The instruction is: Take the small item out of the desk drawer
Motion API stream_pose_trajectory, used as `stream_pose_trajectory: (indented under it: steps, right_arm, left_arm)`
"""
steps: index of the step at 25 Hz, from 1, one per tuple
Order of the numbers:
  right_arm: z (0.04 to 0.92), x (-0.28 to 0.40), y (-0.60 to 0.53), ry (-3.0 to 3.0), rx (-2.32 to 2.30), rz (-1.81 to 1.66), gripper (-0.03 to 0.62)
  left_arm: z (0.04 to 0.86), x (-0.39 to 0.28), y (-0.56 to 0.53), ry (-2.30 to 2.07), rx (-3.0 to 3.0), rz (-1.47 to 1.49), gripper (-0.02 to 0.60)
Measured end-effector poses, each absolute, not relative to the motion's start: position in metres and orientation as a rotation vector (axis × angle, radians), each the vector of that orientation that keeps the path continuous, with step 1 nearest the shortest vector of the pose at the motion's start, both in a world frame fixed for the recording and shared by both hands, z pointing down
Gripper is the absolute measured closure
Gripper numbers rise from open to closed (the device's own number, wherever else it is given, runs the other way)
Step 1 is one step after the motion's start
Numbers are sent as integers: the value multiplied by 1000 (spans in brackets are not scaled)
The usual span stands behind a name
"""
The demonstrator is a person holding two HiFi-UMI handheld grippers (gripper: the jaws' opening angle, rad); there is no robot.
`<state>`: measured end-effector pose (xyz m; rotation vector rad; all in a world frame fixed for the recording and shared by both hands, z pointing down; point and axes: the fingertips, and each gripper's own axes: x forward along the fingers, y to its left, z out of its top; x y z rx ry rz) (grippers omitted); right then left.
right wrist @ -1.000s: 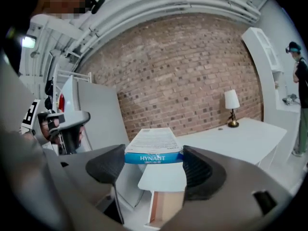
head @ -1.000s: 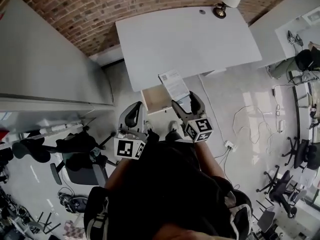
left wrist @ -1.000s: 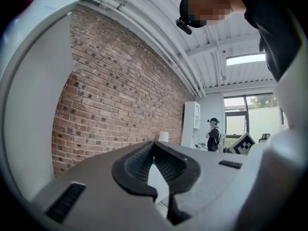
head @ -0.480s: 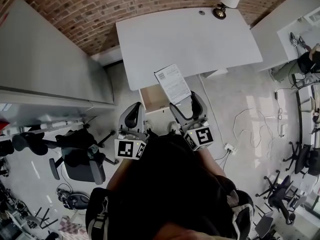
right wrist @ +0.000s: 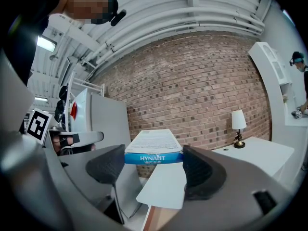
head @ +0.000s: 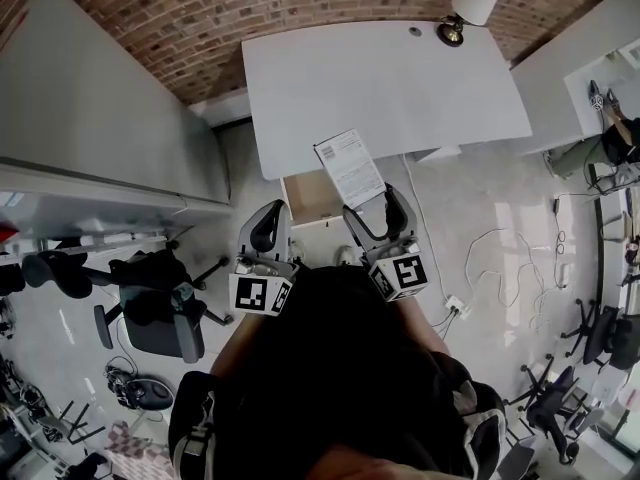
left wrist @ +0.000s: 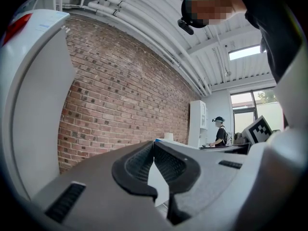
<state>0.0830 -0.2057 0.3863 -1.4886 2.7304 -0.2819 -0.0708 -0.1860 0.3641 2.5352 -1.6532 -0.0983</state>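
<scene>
1. The right tongs (right wrist: 154, 167) are clenched on a flat box (right wrist: 154, 150), one pad on each short side. The box lies level, its blue edge lettered "HYNAUT" facing the camera and its white printed face up.
2. The left tongs (left wrist: 155, 165) are pressed together with nothing between them, pointing towards the brick wall (left wrist: 120, 100).
3. In the head view the right tongs (head: 369, 200) sit at 3 o'clock from the left tongs (head: 265, 230), both just in front of the person's body.
4. The box (head: 350, 168) reaches out from the right tongs towards 11 o'clock. It overlaps the near edge of the white surface (head: 400, 78) and the right side of the drawer (head: 310, 196).
5. The drawer stands pulled open below the surface's near edge, at 1 o'clock from the left tongs, its wooden inside showing.
6. A lamp (head: 468, 10) with a white shade stands at the surface's 1 o'clock corner.
7. A dark office chair (head: 150, 308) stands on the floor at 8 o'clock from the left tongs.
</scene>
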Motion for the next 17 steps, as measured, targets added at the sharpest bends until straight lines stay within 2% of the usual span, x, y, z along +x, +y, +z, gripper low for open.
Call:
stream_pose_trajectory:
  steps: [17]
  right_arm:
    - [392, 73, -205, 2759, -1474, -303, 214]
  left_arm:
    - [368, -75, -189, -1655, 2519, -106, 572]
